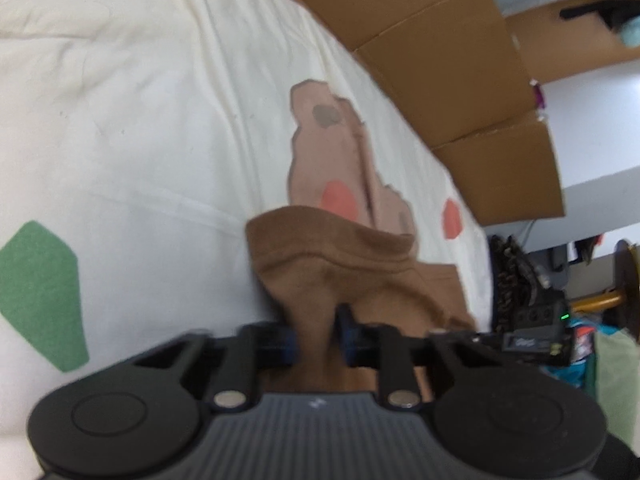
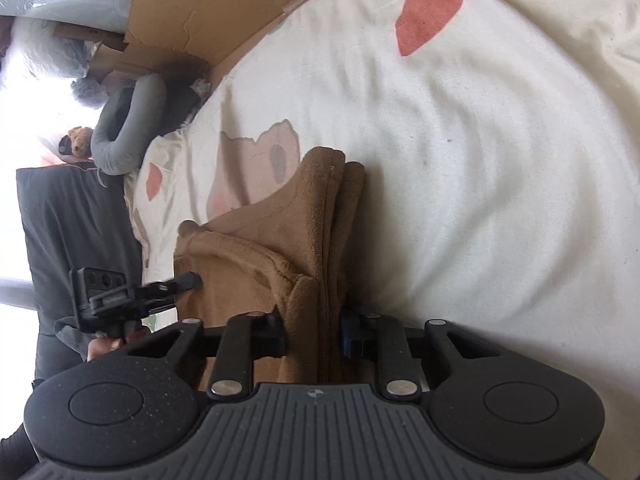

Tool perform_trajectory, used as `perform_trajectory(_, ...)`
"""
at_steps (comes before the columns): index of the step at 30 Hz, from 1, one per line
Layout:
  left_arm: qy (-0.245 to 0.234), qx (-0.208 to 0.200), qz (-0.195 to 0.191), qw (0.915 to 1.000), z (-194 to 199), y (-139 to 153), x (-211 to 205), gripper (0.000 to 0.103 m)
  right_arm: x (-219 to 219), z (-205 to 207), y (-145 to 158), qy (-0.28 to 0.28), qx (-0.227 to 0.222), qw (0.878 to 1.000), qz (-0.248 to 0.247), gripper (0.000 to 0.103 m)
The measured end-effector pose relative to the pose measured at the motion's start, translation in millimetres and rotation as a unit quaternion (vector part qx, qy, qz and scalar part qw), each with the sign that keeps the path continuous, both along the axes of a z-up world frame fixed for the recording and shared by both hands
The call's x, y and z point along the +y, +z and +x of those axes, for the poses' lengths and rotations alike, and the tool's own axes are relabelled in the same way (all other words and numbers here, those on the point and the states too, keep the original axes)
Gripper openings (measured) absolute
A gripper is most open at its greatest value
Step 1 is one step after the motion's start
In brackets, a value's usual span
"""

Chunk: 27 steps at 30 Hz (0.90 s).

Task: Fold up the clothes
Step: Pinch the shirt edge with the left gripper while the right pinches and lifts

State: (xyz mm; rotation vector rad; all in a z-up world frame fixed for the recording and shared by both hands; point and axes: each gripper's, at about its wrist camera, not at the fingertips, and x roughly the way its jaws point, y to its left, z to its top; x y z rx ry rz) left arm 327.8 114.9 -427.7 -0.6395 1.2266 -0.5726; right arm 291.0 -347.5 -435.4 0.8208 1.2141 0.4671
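- On the cream patterned bedsheet (image 2: 460, 168), both the left gripper (image 1: 316, 336) and right gripper (image 2: 314, 336) pinch the brown fleece garment (image 2: 280, 248).
- Only the right wrist view shows its folded layers.

No readable text, number or brand shows in either view. The small pale mark on the left gripper's ribbed body (image 1: 318, 403) is blurred. The round emblem on the right gripper's body (image 2: 315, 396) carries no legible letters.
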Motion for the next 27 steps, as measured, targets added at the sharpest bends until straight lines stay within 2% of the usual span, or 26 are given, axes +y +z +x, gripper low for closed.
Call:
perform_trajectory(4,0.003,-0.005,0.01,0.9999,-1.5,5.7,-0.7,0.009,3.4,0.2,5.8,0.004,-0.008,1.0,-0.014,0.019)
perform_trajectory(10,0.014,-0.019,0.031,0.9992,-11.5,32.3,-4.4,0.007,9.6,-6.8,23.4,0.002,-0.025,0.999,-0.04,0.015)
perform_trajectory(18,0.003,-0.054,0.086,0.9948,-32.8,89.1,-22.0,0.007,27.2,-16.1,63.0,0.003,-0.052,0.996,-0.07,0.013)
perform_trajectory(27,0.012,-0.087,0.118,0.989,-62.8,163.6,-30.2,0.006,38.3,-43.6,128.4,-0.007,-0.087,0.993,-0.078,0.013)
